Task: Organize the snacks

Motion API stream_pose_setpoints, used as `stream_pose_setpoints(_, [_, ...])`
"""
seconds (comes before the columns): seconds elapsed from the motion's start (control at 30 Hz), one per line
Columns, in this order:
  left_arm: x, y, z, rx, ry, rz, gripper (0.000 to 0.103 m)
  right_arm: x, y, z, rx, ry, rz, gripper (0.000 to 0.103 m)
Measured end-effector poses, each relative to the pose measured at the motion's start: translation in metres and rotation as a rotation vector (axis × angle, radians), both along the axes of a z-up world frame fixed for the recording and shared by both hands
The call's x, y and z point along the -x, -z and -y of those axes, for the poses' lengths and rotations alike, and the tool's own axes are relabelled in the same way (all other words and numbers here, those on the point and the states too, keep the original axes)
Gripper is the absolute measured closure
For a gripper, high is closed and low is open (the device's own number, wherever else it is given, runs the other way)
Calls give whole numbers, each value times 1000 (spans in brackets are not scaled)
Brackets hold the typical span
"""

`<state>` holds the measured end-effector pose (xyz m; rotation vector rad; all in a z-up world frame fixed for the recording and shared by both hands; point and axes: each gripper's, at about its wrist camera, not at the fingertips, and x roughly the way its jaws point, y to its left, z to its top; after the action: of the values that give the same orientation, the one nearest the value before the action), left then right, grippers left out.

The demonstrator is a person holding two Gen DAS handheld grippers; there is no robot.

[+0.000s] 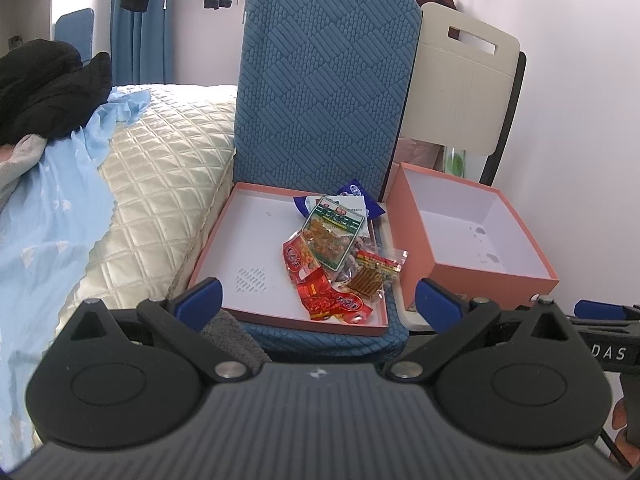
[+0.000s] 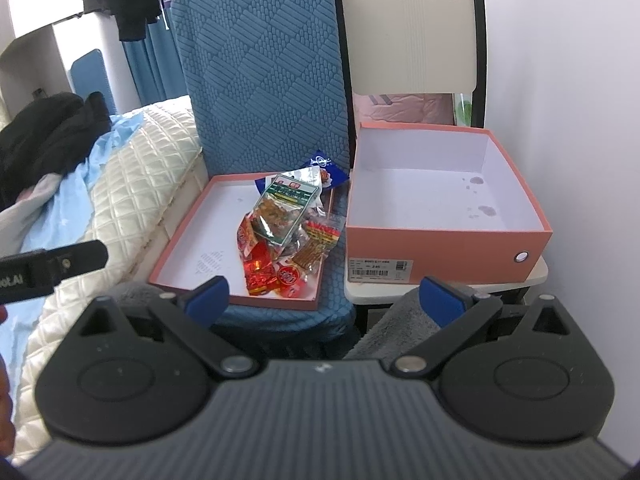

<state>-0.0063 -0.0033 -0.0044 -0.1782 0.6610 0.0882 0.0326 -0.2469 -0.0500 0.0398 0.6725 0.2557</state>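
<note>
Nearest, at each frame's bottom, the left gripper (image 1: 318,296) and right gripper (image 2: 324,294) stand wide apart, grasping nothing. Beyond, mid-frame, snack packets (image 1: 334,258) lie heaped in a shallow lid (image 1: 256,240); right of it stands an orange box (image 2: 444,228).

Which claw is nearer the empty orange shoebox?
Right. The right claw sits just in front of the orange shoebox, slightly to its left. The left claw faces the lid holding the snacks.

Soft daylight, sharp, fisheye-bowed edges
</note>
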Motion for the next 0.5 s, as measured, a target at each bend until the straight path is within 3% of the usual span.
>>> stream_pose_setpoints(0.5, [-1,2,1,1,5,-2,0,-1,2,1,-9,1,-21,0])
